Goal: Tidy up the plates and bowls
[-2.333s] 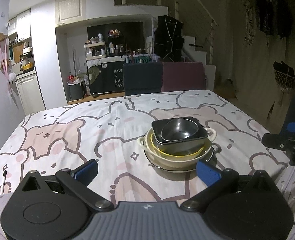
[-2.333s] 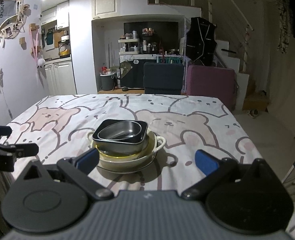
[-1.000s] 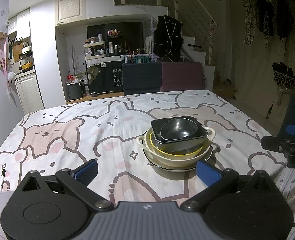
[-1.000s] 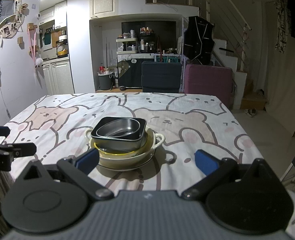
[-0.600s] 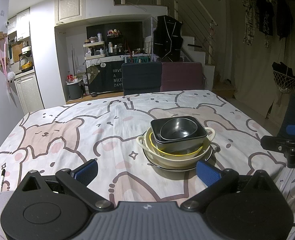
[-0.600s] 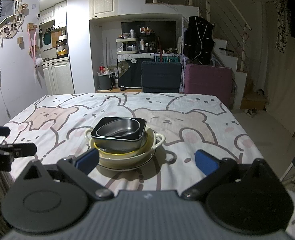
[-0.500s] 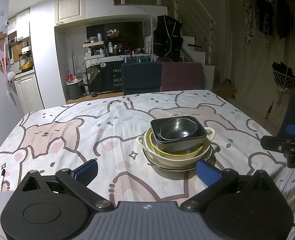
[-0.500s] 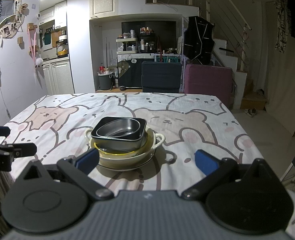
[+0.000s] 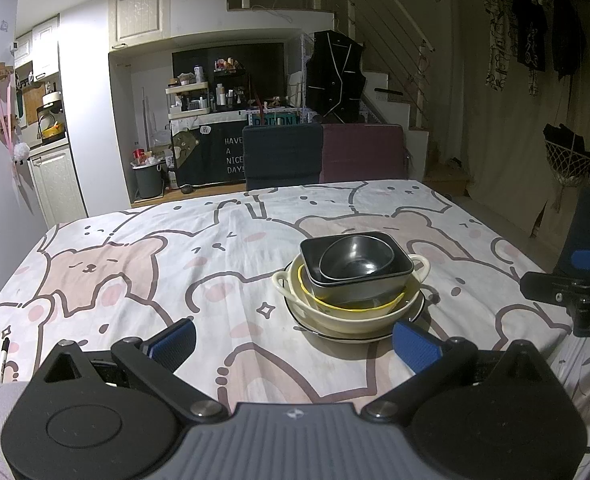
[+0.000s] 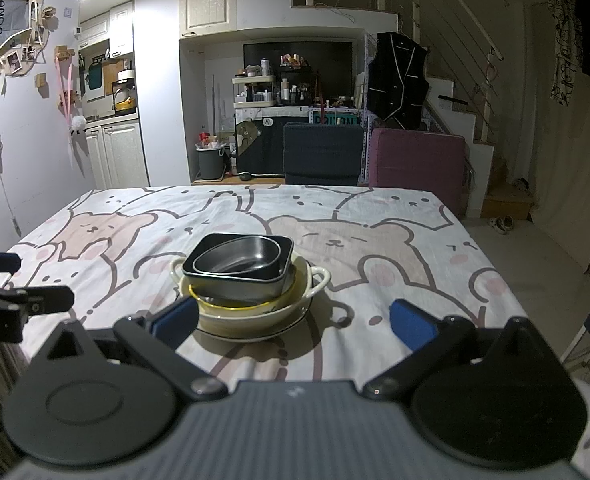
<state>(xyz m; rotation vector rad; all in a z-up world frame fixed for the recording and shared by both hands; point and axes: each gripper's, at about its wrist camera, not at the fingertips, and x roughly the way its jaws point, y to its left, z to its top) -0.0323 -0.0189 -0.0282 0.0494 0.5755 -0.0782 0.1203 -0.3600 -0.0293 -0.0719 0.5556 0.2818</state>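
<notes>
One stack of dishes stands mid-table. A small dark metal bowl (image 9: 355, 258) (image 10: 241, 256) sits inside a dark square bowl (image 9: 361, 280) (image 10: 239, 284), which rests in a yellow-rimmed bowl (image 9: 351, 306) (image 10: 231, 304). Under these is a cream two-handled bowl (image 9: 343, 318) (image 10: 251, 318) on a dark-rimmed plate (image 9: 335, 336) (image 10: 255, 336). My left gripper (image 9: 295, 342) hangs open near the table's front edge, short of the stack. My right gripper (image 10: 293, 320) is open too, with the stack just beyond its left finger. Neither holds anything.
The table wears a bear-print cloth (image 9: 135, 264) (image 10: 395, 248). A black pen (image 9: 3, 354) lies near its left front corner. Two chairs, one dark (image 9: 281, 154) and one maroon (image 9: 363, 152), stand at the far edge. Each gripper shows at the side of the other's view.
Both grippers have stayed almost still over the last second and remain open. The stack has not moved.
</notes>
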